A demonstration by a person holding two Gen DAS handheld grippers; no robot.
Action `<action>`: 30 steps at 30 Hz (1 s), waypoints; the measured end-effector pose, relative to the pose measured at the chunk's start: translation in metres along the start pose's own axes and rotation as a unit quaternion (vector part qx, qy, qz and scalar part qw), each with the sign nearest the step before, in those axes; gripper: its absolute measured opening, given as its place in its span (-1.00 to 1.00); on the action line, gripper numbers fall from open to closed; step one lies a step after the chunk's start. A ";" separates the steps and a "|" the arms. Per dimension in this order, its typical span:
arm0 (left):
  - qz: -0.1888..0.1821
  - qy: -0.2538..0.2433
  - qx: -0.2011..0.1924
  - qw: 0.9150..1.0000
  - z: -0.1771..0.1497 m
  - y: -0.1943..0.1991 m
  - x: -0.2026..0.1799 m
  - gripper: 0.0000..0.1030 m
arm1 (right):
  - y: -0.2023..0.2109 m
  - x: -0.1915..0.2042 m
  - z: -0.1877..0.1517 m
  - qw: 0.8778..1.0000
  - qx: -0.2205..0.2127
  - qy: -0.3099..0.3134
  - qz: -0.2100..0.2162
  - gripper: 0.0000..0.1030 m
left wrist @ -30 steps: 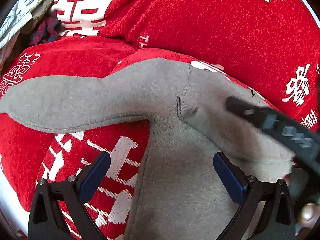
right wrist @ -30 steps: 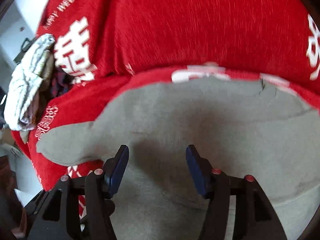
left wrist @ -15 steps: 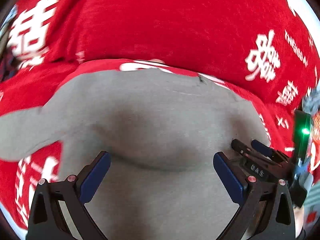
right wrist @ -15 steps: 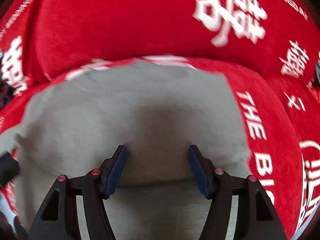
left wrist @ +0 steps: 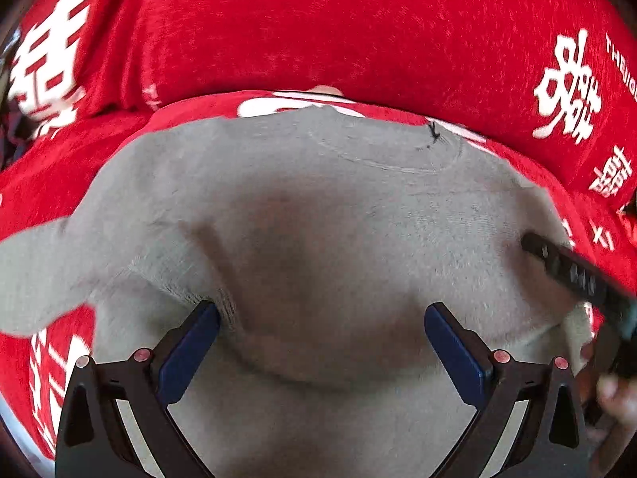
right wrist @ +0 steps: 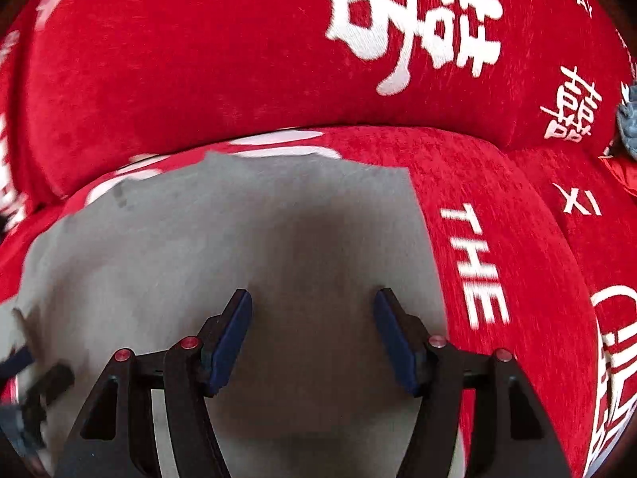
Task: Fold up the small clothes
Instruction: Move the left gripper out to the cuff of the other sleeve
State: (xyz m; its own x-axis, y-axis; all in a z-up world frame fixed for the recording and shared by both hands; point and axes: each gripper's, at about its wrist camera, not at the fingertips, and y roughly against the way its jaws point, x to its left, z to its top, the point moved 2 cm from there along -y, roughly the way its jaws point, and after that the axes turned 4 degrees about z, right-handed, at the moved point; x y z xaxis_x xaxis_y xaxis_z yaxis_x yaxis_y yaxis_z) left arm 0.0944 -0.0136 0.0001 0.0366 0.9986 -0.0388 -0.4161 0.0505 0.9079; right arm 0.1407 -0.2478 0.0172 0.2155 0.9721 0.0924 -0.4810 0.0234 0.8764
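Observation:
A grey sweater (left wrist: pixel 358 239) lies spread on the red sofa seat, its neckline (left wrist: pixel 382 155) toward the backrest and one sleeve (left wrist: pixel 36 271) trailing off to the left. My left gripper (left wrist: pixel 322 322) hovers open and wide over the sweater's chest, its left pad beside a crease at the armpit. My right gripper (right wrist: pixel 312 310) stands over the sweater's right part (right wrist: pixel 239 247) near its right edge, jaws opening, only flat cloth beneath them. The left wrist view shows the right gripper (left wrist: pixel 577 275) as a dark bar at the right.
The sofa cover (right wrist: pixel 497 219) is red with white characters, and its backrest (left wrist: pixel 338 32) rises just behind the sweater. A hand (left wrist: pixel 613 394) shows at the lower right. A grey-blue cloth (right wrist: pixel 627 119) lies at the far right, dark clothes (left wrist: pixel 10 127) at the far left.
Both grippers have swept to the right across the sweater. The right gripper's jaws have widened a little and now stand near the garment's right edge. The left stays wide open.

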 end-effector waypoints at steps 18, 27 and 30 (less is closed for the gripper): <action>0.072 -0.022 -0.036 0.996 0.003 -0.012 -0.020 1.00 | 0.001 -0.006 0.007 0.999 -0.006 -0.015 0.033 0.84; 0.040 0.010 -0.045 0.998 -0.033 0.005 0.010 1.00 | 0.038 0.023 -0.048 0.997 -0.037 0.059 -0.011 0.84; 0.030 0.012 -0.055 0.998 -0.043 0.012 0.016 1.00 | 0.040 0.043 -0.066 0.995 -0.032 0.090 -0.009 0.84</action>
State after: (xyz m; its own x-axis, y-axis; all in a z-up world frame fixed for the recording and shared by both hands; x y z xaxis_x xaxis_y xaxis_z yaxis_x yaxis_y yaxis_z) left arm 0.0506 0.0035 -0.0075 -0.0119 0.9999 0.0037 -0.5136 -0.0093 0.8580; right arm 0.0747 -0.1894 0.0248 0.0718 0.9973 -0.0133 -0.5334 0.0497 0.8444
